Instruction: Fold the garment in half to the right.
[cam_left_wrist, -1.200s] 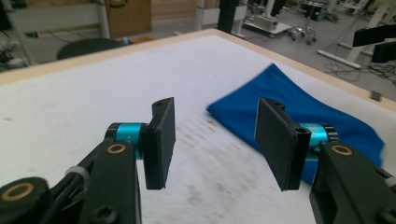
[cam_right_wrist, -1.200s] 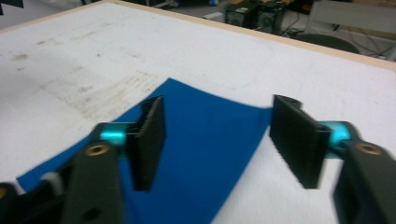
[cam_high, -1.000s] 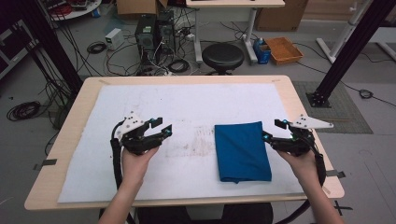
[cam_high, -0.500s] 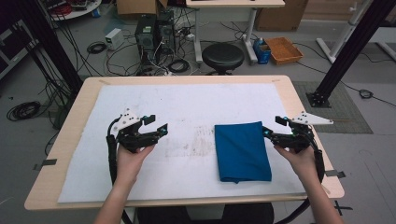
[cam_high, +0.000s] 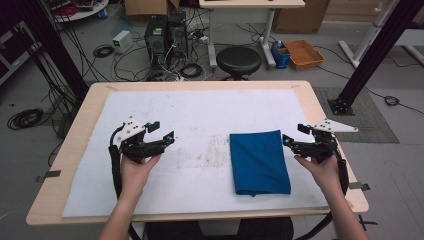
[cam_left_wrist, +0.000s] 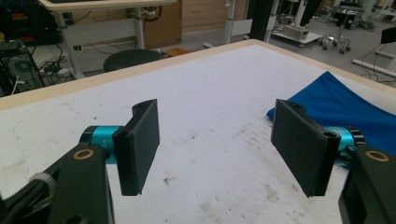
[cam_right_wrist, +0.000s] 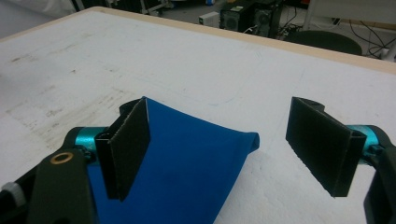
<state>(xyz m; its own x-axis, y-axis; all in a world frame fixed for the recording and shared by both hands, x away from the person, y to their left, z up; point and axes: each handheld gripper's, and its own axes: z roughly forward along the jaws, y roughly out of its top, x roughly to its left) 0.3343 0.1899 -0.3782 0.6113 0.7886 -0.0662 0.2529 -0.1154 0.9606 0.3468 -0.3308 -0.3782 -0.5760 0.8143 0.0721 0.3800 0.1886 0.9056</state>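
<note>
A blue cloth (cam_high: 260, 162), folded into a rectangle, lies flat on the white mat right of centre. My right gripper (cam_high: 294, 134) hovers just off the cloth's right edge and points left at it. Its jaws have just been opening and stand wide, pressing on nothing. In the right gripper view the cloth (cam_right_wrist: 187, 158) lies below and ahead of the right gripper (cam_right_wrist: 229, 144). My left gripper (cam_high: 161, 131) is over bare mat at the left, well apart from the cloth. Its jaws have also just been opening, with nothing between them. The left gripper (cam_left_wrist: 219, 144) has the cloth (cam_left_wrist: 345, 107) off to its right.
A white mat (cam_high: 200, 110) with smudges in its middle covers most of the wooden table (cam_high: 80, 145). Behind the table stand a black stool (cam_high: 238, 60), computer towers (cam_high: 165, 35), floor cables and an orange box (cam_high: 304, 52). A black frame post (cam_high: 367, 55) rises at the right.
Both grippers' jaws stand wider apart than a second ago, the left one most clearly. The hands have barely shifted and the cloth has not moved.
</note>
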